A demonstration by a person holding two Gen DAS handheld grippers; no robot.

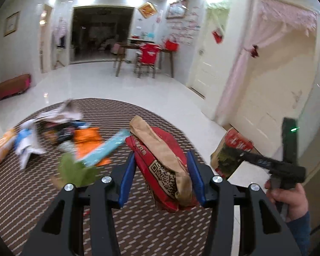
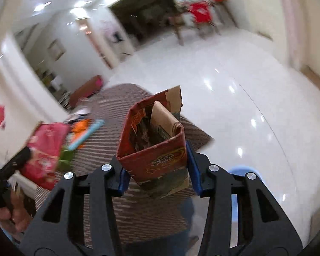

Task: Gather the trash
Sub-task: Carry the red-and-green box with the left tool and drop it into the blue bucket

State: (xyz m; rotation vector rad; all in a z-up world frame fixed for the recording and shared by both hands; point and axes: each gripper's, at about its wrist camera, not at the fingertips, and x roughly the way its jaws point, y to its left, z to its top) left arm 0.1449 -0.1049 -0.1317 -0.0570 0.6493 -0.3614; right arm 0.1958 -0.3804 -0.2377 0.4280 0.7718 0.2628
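Note:
My left gripper point(image 1: 161, 175) is shut on a red snack bag point(image 1: 160, 170) with a QR code and a brown paper wrapper point(image 1: 160, 147) lying on it, held above the striped rug point(image 1: 53, 202). My right gripper point(image 2: 157, 166) is shut on an open red carton box point(image 2: 155, 140) with brown paper inside; the box also shows in the left wrist view point(image 1: 230, 149), at the right. A pile of trash point(image 1: 53, 136) lies on the rug: white paper, orange packets, a light blue wrapper point(image 1: 104, 149), a green piece point(image 1: 74, 170).
White glossy floor point(image 2: 234, 98) surrounds the rug. A table with chairs point(image 1: 145, 59) stands far back. Cream doors with a pink curtain point(image 1: 266, 64) are at the right. A low brown bench point(image 1: 10, 87) sits at the left wall.

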